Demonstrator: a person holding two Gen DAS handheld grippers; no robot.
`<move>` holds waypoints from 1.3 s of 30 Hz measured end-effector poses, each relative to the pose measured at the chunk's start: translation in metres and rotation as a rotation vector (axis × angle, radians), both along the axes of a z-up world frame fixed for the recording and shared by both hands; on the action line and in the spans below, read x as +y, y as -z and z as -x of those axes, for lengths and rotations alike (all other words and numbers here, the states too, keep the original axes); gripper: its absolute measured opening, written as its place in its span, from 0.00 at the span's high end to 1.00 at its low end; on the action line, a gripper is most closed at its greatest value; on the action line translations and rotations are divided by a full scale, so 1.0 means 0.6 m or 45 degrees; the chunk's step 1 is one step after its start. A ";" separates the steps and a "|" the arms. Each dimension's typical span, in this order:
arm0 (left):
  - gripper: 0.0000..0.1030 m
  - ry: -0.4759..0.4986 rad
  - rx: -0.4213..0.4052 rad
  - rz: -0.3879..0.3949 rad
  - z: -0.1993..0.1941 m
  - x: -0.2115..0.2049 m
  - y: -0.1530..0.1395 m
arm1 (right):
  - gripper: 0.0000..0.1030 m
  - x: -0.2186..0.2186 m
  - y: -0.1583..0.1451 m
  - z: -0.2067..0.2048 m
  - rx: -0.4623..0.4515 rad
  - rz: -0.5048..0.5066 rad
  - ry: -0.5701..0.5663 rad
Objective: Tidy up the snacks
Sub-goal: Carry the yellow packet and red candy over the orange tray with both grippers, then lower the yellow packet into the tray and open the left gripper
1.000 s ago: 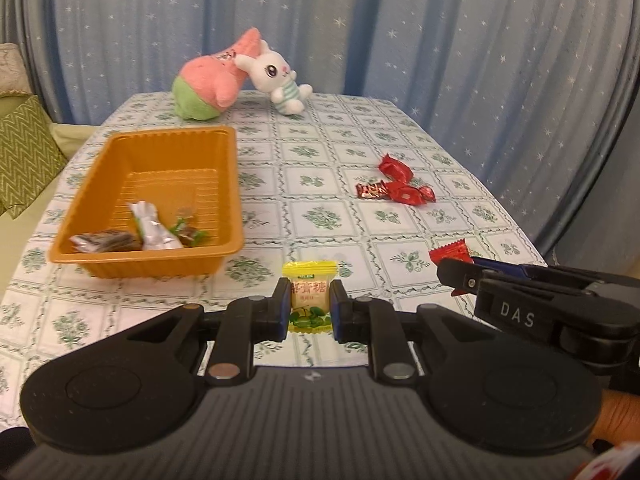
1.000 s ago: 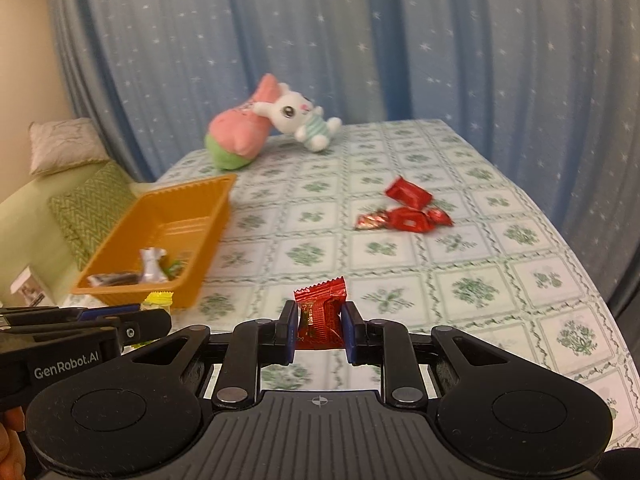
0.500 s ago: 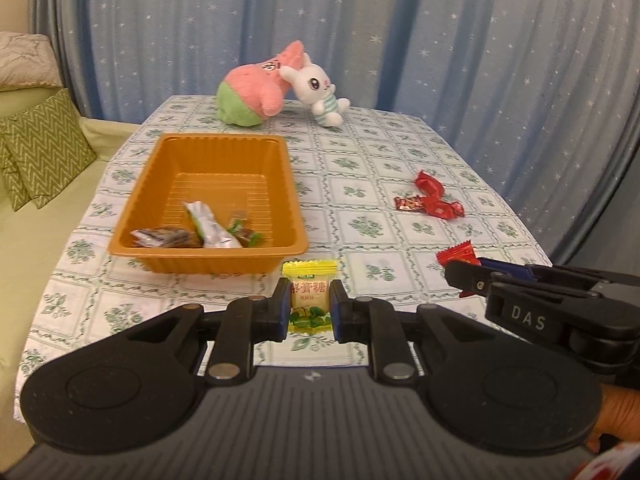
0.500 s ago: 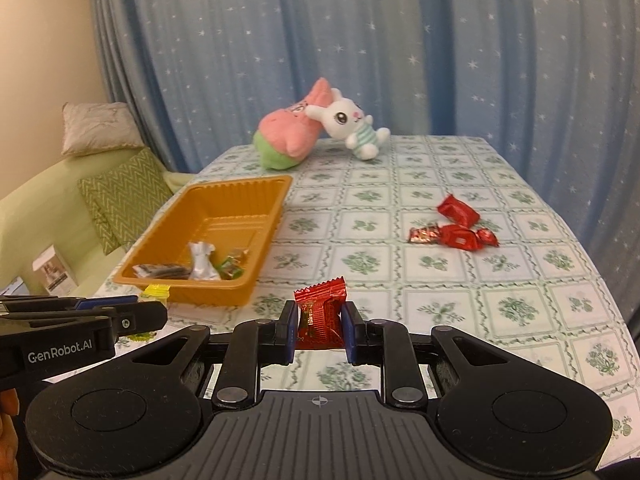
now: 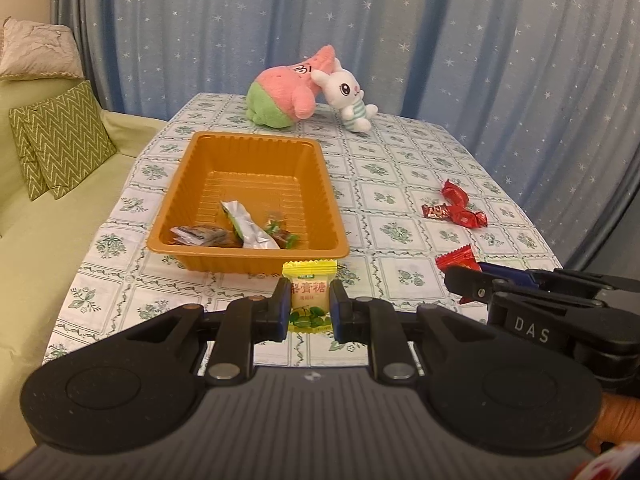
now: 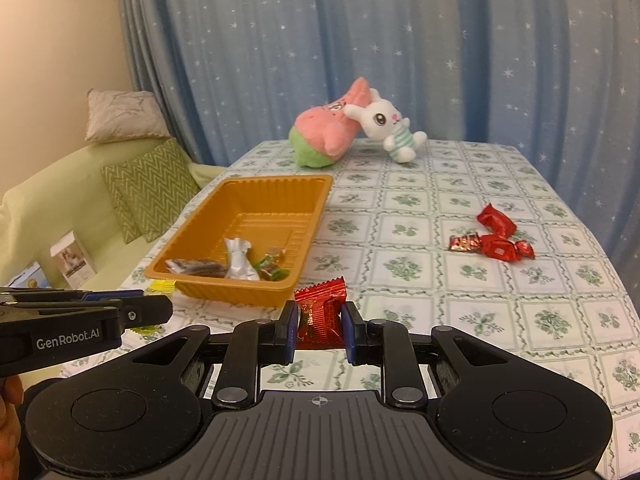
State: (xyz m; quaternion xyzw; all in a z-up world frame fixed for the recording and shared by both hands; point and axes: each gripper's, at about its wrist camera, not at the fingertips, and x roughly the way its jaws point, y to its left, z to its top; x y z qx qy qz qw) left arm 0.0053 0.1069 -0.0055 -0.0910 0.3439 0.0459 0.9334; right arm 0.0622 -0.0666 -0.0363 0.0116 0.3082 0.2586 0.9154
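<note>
My left gripper (image 5: pixel 309 307) is shut on a yellow candy packet (image 5: pixel 309 285), held above the table just in front of the orange tray (image 5: pixel 204 148). My right gripper (image 6: pixel 319 327) is shut on a red candy packet (image 6: pixel 321 312), near the tray's (image 6: pixel 256 296) front right corner. The tray holds a silver packet (image 5: pixel 248 226), a dark packet (image 5: pixel 200 236) and a green-wrapped candy (image 5: pixel 280 236). Three red candies (image 5: pixel 456 210) lie loose on the table to the right; they also show in the right wrist view (image 6: pixel 494 236). Each gripper shows in the other's view: the right (image 5: pixel 464 280), the left (image 6: pixel 152 312).
A pink-green plush (image 5: pixel 284 94) and a white bunny plush (image 5: pixel 348 96) lie at the table's far end before a blue star curtain. A green sofa with zigzag cushions (image 5: pixel 60 144) stands left of the table. Small boxes (image 6: pixel 74 260) sit on the sofa.
Both grippers have pulled back and risen with their candies still held. The tray and table now look farther away and more to the centre.
</note>
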 end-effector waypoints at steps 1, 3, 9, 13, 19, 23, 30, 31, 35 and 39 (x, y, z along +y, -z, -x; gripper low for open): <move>0.83 -0.002 0.000 0.000 0.000 0.002 0.000 | 0.77 0.003 0.000 0.000 -0.001 0.002 -0.005; 0.83 -0.008 0.000 0.000 0.000 0.007 0.000 | 0.77 0.011 0.000 0.000 -0.001 0.005 -0.015; 0.83 -0.025 -0.001 0.002 -0.001 0.024 0.000 | 0.77 0.026 0.002 -0.008 0.005 0.007 -0.036; 0.83 -0.039 -0.003 0.007 -0.005 0.035 -0.001 | 0.77 0.039 0.002 -0.016 0.006 0.009 -0.049; 0.83 -0.050 -0.002 0.005 -0.018 0.056 -0.002 | 0.77 0.059 0.004 -0.034 0.008 0.005 -0.067; 0.83 -0.063 -0.002 0.005 -0.032 0.074 -0.001 | 0.77 0.076 0.004 -0.052 0.013 0.002 -0.084; 0.83 -0.071 -0.007 -0.006 -0.076 0.111 -0.002 | 0.77 0.112 0.003 -0.095 0.015 -0.002 -0.100; 0.83 -0.072 -0.008 -0.012 -0.084 0.116 -0.003 | 0.77 0.116 0.003 -0.102 0.015 -0.003 -0.101; 0.83 -0.071 -0.007 -0.022 -0.117 0.135 0.000 | 0.77 0.138 0.003 -0.131 0.019 0.000 -0.111; 0.83 -0.058 0.005 -0.023 -0.150 0.151 0.008 | 0.77 0.157 0.006 -0.157 0.021 0.002 -0.122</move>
